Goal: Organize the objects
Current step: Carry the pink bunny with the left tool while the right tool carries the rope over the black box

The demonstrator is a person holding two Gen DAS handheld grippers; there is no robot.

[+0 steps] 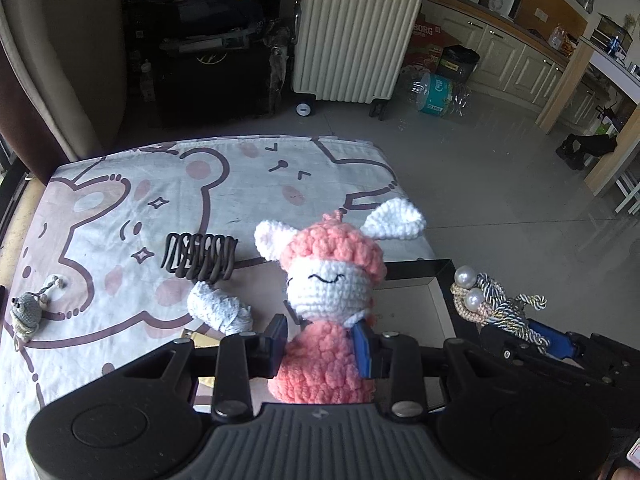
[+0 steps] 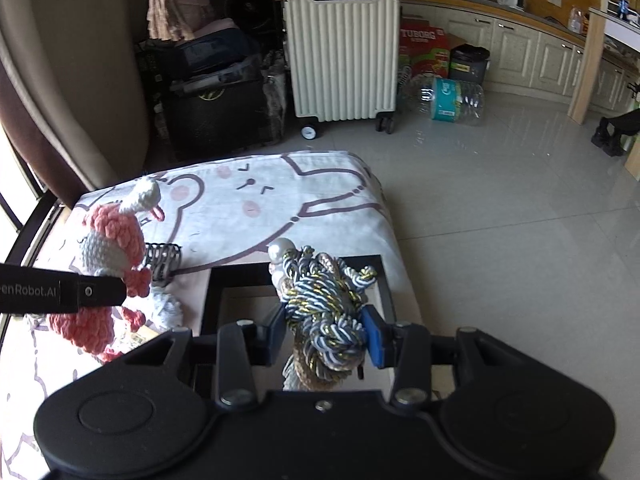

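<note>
Two grippers, both loaded. Left gripper [image 1: 323, 338] clamped on pink crochet bunny [image 1: 326, 280], held upright just left of the black tray [image 1: 416, 304]. Right gripper [image 2: 326, 334] clamped on twisted cord bundle with pearls [image 2: 324, 300], above the tray's opening. Brown hair claw [image 1: 200, 257], white yarn piece [image 1: 220, 308] and grey crochet snail [image 1: 26, 312] lie on the cartoon-print cloth [image 1: 240, 184].

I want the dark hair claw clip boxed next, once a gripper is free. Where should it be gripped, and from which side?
Grip the dark hair claw clip across its narrow width, at mid-length, coming from above. It appears to lie flat on the cartoon cloth with its long row of curved teeth running left to right, so jaws closing front to back probably span it; the white yarn bundle crowds its near side.
</note>
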